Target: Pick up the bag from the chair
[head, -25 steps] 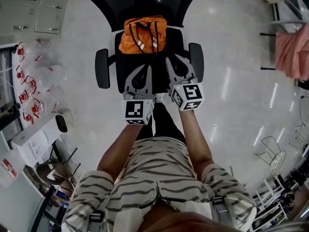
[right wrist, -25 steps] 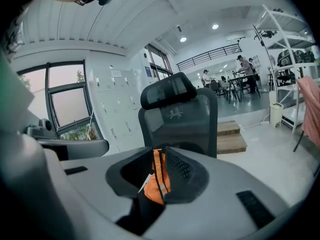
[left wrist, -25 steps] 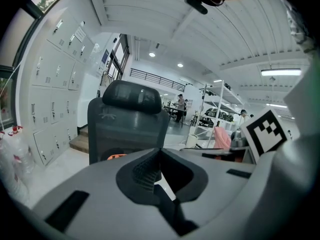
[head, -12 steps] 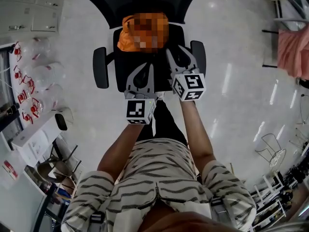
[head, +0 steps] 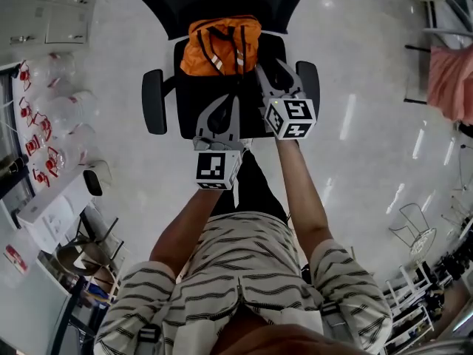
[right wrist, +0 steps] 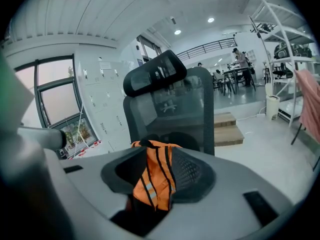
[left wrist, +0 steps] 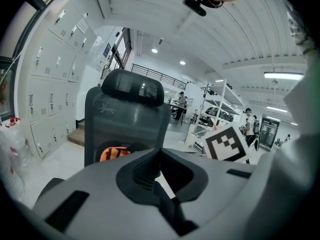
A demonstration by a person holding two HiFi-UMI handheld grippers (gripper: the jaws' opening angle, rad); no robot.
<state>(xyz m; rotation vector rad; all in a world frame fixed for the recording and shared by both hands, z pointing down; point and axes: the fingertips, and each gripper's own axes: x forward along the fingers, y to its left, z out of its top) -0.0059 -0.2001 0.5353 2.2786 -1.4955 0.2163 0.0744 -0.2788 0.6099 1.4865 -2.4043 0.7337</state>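
The orange bag (head: pixel 222 45) with black straps and reflective strips lies at the back of the black office chair's seat (head: pixel 196 98). My right gripper (head: pixel 264 76) reaches over the seat, its tips beside the bag's lower right edge. Its jaws have just been opening and stand open. In the right gripper view the bag (right wrist: pixel 155 179) shows through the gap of the right gripper (right wrist: pixel 157 151), no pad pressing on it. My left gripper (head: pixel 228 102) hangs over the seat's front, short of the bag, with its jaws together. The left gripper view shows the left gripper (left wrist: pixel 160 151), the chair back (left wrist: pixel 125 129) and a sliver of bag (left wrist: pixel 114 153).
Armrests (head: pixel 154 102) (head: pixel 309 83) flank the seat. White lockers (head: pixel 52 13) and red-capped bottles (head: pixel 37 117) stand at the left, a desk with another chair (head: pixel 74 257) at lower left. A pink cloth on a rack (head: pixel 451 80) is at the right, wire racks (head: pixel 414 235) at lower right.
My right gripper has moved forward over the seat to the bag's edge and its jaws have spread. The left gripper has barely shifted. The bag has not moved on the chair.
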